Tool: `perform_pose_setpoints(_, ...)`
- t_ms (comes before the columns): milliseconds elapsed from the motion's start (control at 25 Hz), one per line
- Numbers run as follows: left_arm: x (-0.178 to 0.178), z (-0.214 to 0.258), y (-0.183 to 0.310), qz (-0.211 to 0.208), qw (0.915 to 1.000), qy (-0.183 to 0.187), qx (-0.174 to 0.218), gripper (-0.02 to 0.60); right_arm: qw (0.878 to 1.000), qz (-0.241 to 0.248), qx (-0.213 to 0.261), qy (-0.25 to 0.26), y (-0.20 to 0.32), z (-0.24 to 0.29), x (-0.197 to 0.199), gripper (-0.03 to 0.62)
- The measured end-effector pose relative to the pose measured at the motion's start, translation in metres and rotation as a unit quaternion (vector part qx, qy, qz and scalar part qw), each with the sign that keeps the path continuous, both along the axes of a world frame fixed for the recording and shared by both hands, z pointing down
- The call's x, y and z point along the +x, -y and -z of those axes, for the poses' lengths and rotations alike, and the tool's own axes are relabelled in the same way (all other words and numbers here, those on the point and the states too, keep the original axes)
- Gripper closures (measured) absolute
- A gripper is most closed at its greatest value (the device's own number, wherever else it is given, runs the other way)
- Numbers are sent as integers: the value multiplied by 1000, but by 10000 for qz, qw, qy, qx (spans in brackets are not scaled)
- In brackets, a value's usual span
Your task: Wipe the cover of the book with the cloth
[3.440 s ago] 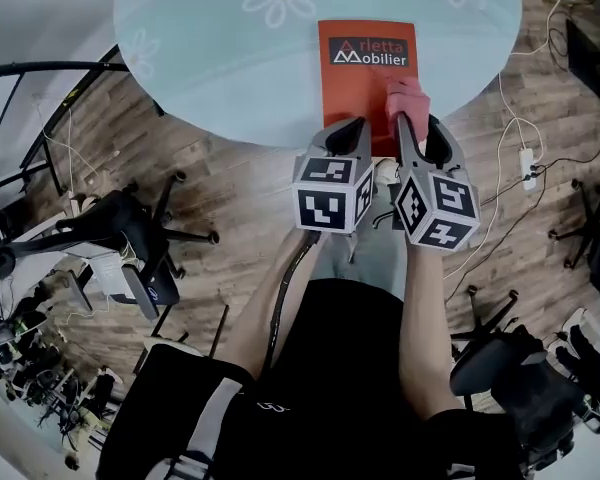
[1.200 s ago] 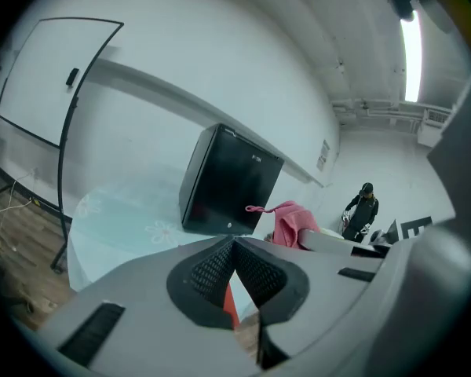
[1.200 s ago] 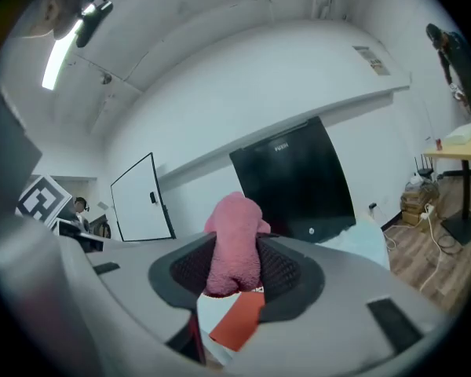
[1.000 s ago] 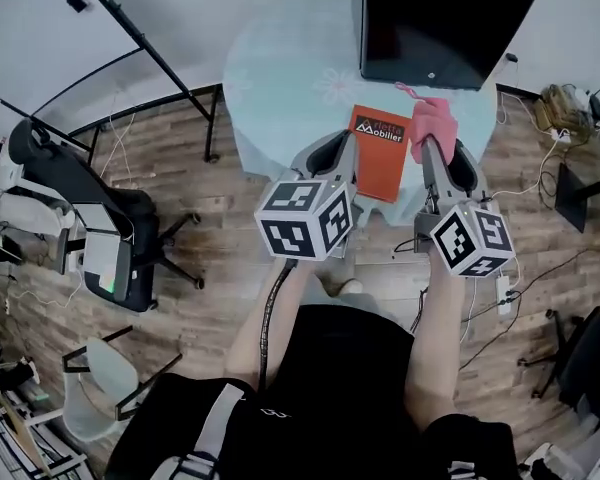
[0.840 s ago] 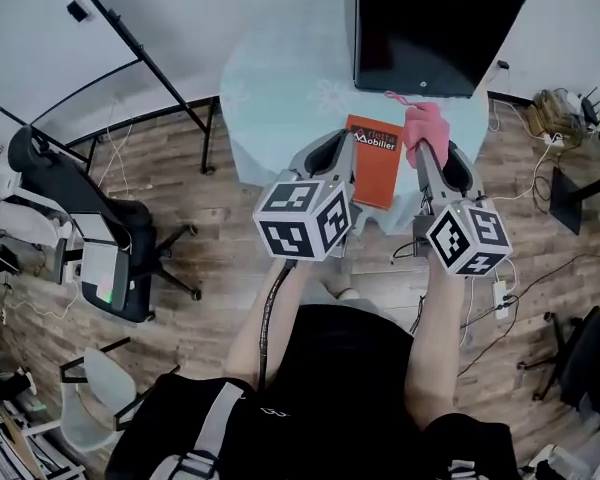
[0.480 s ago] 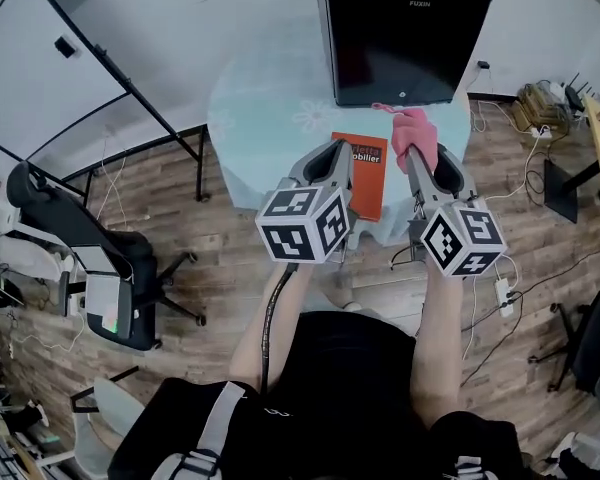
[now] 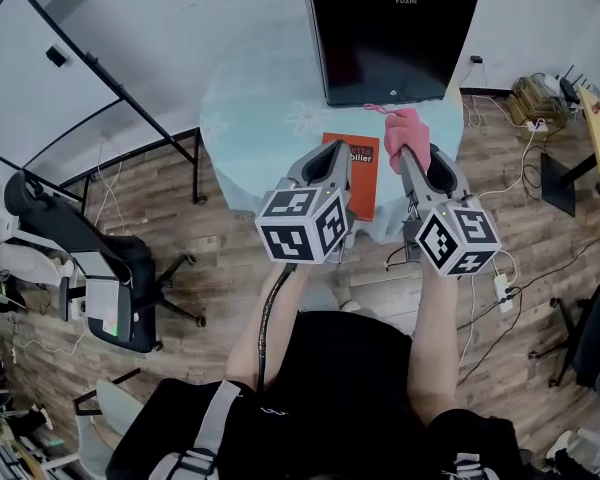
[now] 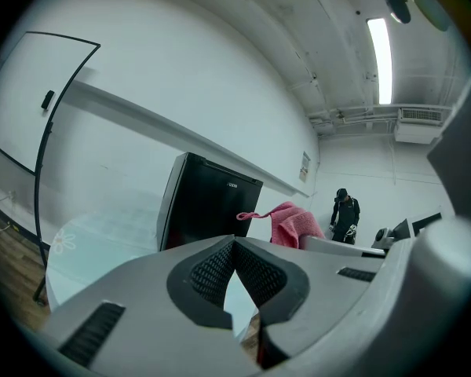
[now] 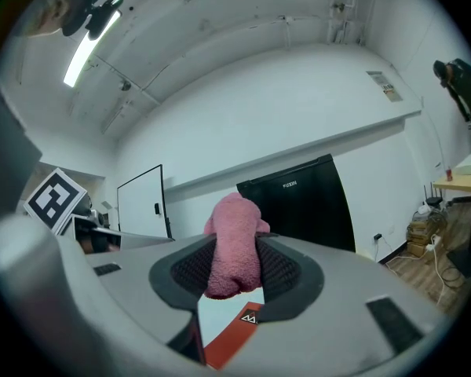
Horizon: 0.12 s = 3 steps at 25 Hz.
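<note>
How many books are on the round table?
1. The orange book lies on the round table near its front edge, partly behind the left gripper. No others show.

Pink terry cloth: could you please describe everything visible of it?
The pink cloth looks like soft, fuzzy terry, bunched into an upright wad. The right gripper is shut on its lower part; the top bulges above the jaws, and a thin loop sticks out. It is raised, apparently clear of the orange book.

Grey left claw (image 7: 334, 151) and right claw (image 7: 412, 152) carry black-and-white marker cubes (image 7: 302, 224); the person wears black.
</note>
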<state>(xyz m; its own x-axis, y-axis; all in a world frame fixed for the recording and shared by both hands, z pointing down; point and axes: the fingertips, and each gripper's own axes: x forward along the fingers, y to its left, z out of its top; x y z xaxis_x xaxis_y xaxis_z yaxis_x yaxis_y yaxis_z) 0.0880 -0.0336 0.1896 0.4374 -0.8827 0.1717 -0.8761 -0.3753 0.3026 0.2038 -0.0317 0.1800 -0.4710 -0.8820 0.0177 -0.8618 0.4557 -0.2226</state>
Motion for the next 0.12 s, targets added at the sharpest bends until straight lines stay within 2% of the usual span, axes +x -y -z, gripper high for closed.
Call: perform_pose_setpoints(120,2,0,-1,2,10000,87,-10,569,10000,9,5,-41,1,-1,0,447)
